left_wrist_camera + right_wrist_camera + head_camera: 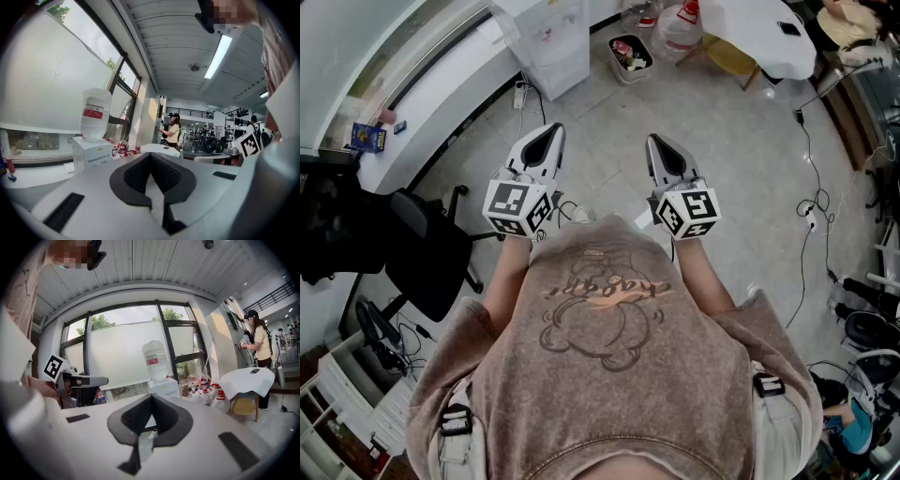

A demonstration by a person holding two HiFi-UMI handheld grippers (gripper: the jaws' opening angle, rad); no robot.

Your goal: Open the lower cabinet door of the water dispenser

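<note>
Holding the left gripper and right gripper side by side mid-frame, each pair of fingers clenched together on nothing. Facing the water dispenser, well apart from both, toward the upper left of the head view, its lower cabinet door too small to judge. Showing plainly, in the gripper views, the upturned bottle seated on top, fill level unclear. Showing, in the head view, a bin of mixed rubbish just right of the dispenser.
</note>
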